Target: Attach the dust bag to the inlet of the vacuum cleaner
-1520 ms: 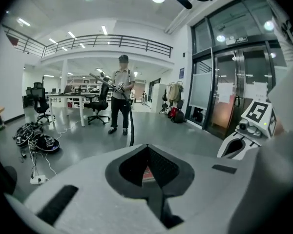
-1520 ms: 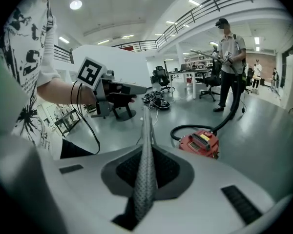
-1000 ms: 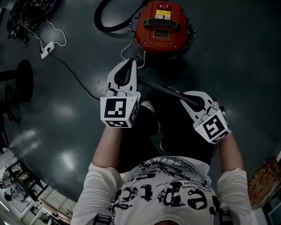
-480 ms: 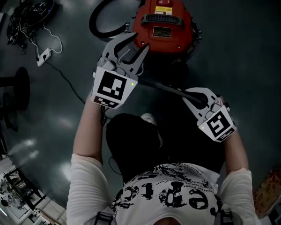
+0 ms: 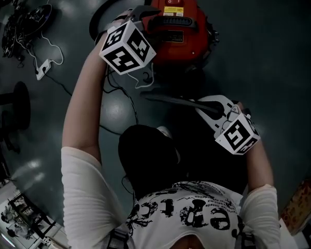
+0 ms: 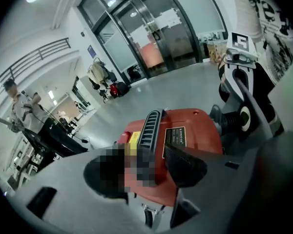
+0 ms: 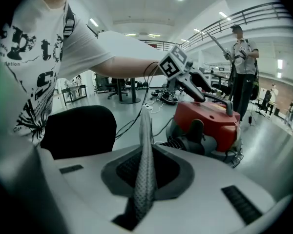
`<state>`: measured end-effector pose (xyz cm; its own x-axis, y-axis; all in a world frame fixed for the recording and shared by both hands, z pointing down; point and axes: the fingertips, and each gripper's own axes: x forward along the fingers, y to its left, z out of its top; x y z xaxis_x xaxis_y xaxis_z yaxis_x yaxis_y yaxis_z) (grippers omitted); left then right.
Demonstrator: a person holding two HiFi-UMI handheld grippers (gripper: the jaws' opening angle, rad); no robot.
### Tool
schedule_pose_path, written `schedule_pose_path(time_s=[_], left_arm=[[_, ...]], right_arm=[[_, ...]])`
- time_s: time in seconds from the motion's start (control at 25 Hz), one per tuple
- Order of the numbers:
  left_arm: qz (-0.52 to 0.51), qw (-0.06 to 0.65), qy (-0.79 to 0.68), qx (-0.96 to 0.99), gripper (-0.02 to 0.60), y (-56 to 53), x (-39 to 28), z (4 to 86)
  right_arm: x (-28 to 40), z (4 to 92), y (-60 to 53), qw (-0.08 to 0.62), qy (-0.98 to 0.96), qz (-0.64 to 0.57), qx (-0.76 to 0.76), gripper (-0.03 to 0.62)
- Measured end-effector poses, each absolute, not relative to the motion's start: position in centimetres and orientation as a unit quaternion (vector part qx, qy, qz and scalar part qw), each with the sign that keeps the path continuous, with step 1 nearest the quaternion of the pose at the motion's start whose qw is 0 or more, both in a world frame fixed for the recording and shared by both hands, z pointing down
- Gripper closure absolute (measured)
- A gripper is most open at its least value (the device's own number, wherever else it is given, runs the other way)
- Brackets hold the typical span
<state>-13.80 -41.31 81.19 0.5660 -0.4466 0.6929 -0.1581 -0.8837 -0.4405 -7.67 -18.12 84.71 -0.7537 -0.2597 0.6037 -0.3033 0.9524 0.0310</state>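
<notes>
Dust bag [image 7: 145,145]: looks light, thin, limp. The right gripper [image 5: 207,108] is clamped on its edge, at 5 o'clock from the red vacuum cleaner [image 5: 181,32]. The left gripper [image 6: 149,172] is empty, jaws opening; it should take the opposite edge.

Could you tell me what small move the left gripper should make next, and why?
Probably lower the left gripper onto the vacuum cleaner's black handle and close. Its jaws are opening with the handle showing between them, not yet gripped, while the right gripper is shut on the dust bag.
</notes>
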Motion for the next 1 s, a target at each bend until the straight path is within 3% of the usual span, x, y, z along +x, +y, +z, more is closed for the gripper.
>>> schedule_pose_path(time_s=[0.16, 0.36, 0.56, 1.0], left_arm=[[-0.445, 0.136, 0.147, -0.873, 0.364, -42.2, -13.2, 82.0], [-0.448, 0.148, 0.141, -0.870, 0.428, -42.7, -12.8, 82.4], [-0.438, 0.159, 0.127, -0.876, 0.433, -42.5, -12.5, 82.0], [-0.425, 0.165, 0.130, -0.881, 0.434, -42.4, -12.4, 81.8]], right_arm=[[-7.7, 85.1, -18.4, 0.318, -0.934, 0.027, 0.158, 0.571], [-7.9, 85.5, -17.8, 0.332, -0.929, -0.019, 0.163, 0.571], [-7.6, 85.8, -18.4, 0.345, -0.919, -0.058, 0.182, 0.571], [-5.5, 86.3, -20.5, 0.300, -0.931, 0.006, 0.208, 0.569]])
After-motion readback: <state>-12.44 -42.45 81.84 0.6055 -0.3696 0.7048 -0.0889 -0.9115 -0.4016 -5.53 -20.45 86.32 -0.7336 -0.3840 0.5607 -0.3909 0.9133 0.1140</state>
